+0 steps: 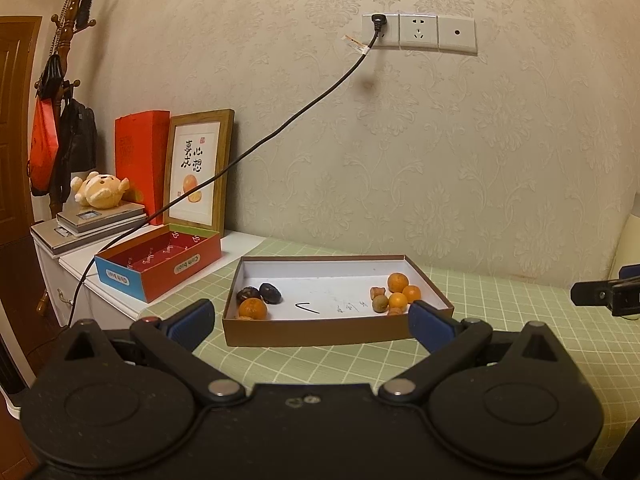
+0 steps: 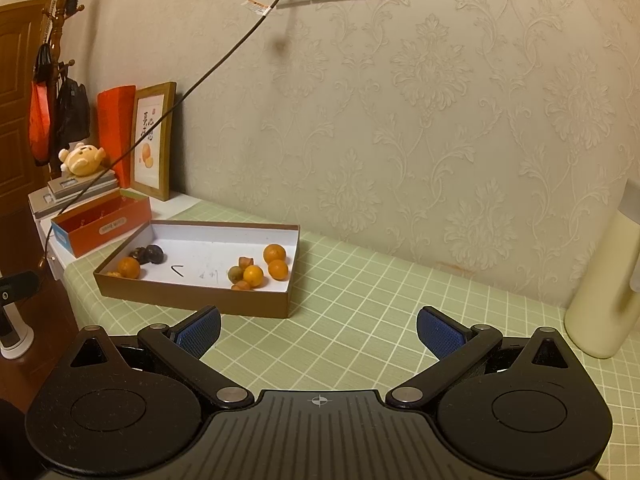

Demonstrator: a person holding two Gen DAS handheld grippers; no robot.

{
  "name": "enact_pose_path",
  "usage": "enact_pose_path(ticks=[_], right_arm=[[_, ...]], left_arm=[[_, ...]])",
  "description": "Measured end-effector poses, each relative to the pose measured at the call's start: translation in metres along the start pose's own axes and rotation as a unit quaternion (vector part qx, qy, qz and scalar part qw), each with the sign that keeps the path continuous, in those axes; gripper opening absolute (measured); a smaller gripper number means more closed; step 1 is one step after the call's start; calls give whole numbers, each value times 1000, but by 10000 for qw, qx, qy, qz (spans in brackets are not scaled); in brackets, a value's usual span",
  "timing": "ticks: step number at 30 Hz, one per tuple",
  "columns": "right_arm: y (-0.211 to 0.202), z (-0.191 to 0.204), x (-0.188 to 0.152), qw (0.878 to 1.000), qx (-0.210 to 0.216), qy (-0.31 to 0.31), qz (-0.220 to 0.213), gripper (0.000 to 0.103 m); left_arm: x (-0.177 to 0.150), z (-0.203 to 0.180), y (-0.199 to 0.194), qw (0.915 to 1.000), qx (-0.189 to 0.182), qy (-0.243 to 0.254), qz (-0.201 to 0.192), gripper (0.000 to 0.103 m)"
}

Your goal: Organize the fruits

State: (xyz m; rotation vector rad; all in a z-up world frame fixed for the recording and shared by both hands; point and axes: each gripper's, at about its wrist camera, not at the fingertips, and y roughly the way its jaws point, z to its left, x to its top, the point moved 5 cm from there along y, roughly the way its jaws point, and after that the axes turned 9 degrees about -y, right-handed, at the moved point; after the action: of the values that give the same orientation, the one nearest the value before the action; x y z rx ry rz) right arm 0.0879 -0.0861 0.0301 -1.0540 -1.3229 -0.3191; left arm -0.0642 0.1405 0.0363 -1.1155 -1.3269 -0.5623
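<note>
Fruit sits sorted in two clusters inside the shallow cardboard tray (image 1: pixel 320 334) on the desk (image 2: pixel 360 320): oranges (image 1: pixel 398 282) right, dark fruit (image 1: pixel 271 293) left. Your left tool (image 1: pixel 312 320) and right tool (image 2: pixel 318 330) gape wide, empty. Next, choose one fruit, judging approach carefully.

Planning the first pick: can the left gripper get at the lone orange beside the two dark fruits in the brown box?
Probably yes. The left gripper is open and empty, the brown box has no lid, and the orange lies near the low front wall with nothing over it.
</note>
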Motion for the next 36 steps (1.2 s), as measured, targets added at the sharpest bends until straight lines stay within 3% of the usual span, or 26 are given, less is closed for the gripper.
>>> enact_pose_path(ticks=[36], right_arm=[[0,-1,-1,10000,27,-8,38,103]], left_arm=[[3,5,-2,9999,-44,-134,-5,97]])
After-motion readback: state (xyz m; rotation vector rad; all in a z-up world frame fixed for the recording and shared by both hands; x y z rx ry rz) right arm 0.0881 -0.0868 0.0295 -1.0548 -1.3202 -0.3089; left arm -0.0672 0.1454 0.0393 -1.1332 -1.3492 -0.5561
